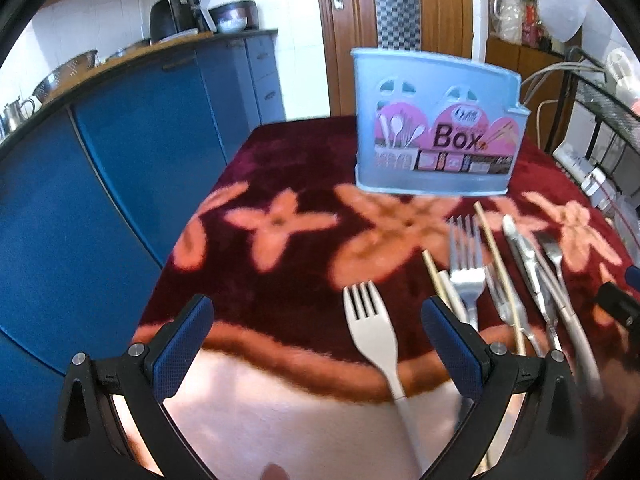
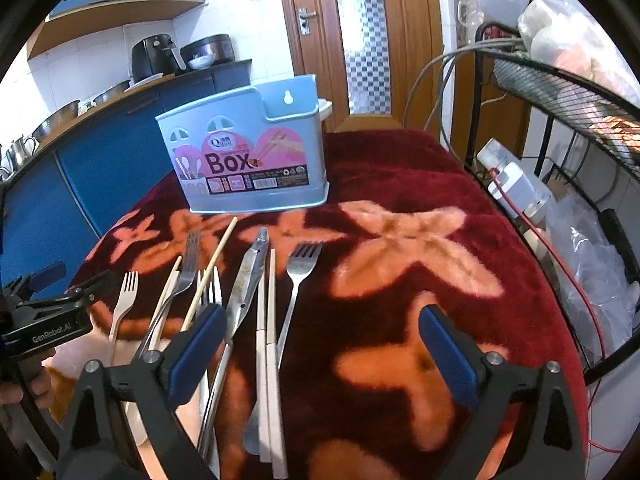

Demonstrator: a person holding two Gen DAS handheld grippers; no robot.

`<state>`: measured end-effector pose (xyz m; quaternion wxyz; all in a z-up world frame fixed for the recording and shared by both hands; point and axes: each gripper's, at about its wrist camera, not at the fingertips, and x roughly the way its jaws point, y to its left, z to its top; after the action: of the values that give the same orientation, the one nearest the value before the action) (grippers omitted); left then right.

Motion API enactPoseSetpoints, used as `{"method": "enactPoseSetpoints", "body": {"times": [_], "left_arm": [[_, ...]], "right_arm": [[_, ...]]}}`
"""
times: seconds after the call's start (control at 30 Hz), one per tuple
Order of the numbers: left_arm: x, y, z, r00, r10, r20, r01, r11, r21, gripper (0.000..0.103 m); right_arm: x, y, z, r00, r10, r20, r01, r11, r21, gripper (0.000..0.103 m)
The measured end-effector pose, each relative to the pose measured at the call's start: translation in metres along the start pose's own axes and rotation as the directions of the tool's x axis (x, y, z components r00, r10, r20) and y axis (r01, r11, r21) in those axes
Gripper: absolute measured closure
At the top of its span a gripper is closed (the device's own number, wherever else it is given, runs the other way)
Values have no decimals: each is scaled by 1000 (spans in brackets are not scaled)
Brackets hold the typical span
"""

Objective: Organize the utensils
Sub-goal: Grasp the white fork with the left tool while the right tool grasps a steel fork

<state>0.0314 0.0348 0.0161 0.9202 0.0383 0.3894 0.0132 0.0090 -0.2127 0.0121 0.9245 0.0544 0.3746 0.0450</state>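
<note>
Floral tablecloth [image 2: 400, 184], both claws wide open, holding nothing

Table covered by dark-red floral plush cloth [image 2: 400, 168]; grey-blue plastic utensil box [image 2: 248, 148] upright toward far edge; loose forks, chopsticks, tongs [image 2: 244, 280] near front edge.

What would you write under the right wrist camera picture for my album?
Open right gripper above forks and chopsticks lined up before a pale blue utensil box.

cream fork [image 1: 374, 332]: handle end behind left gripper | cutlery pile [image 1: 532, 280]: motion-blurred | white chopsticks [image 2: 270, 360]: ends cut off at bottom edge
</note>
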Motion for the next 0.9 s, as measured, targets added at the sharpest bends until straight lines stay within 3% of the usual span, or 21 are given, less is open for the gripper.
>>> {"method": "enactPoseSetpoints", "body": {"times": [0.2,0.3,0.53,0.67,0.8,0.9], "left_arm": [[21,3,-5,992,-62,-108,60,998,-24,14],[27,-3,-9,983,-108,-150,108,994,-5,27],[28,-14,-9,977,-134,-167,140,990,24,43],[27,-14,-8,970,-158,-182,164,986,17,53],[28,-16,-4,958,-207,-200,213,977,7,73],[30,-19,-1,957,-207,-202,215,977,15,74]], "right_arm": [[16,-1,7,995,51,-83,-51,999,-2,16],[24,1,7,989,82,-123,-84,996,-11,25],[43,8,8,977,83,-195,-96,994,-61,50],[48,7,13,972,97,-214,-111,992,-56,55],[55,7,19,964,110,-241,-126,991,-50,57],[60,6,25,959,121,-258,-135,990,-36,59]]}}
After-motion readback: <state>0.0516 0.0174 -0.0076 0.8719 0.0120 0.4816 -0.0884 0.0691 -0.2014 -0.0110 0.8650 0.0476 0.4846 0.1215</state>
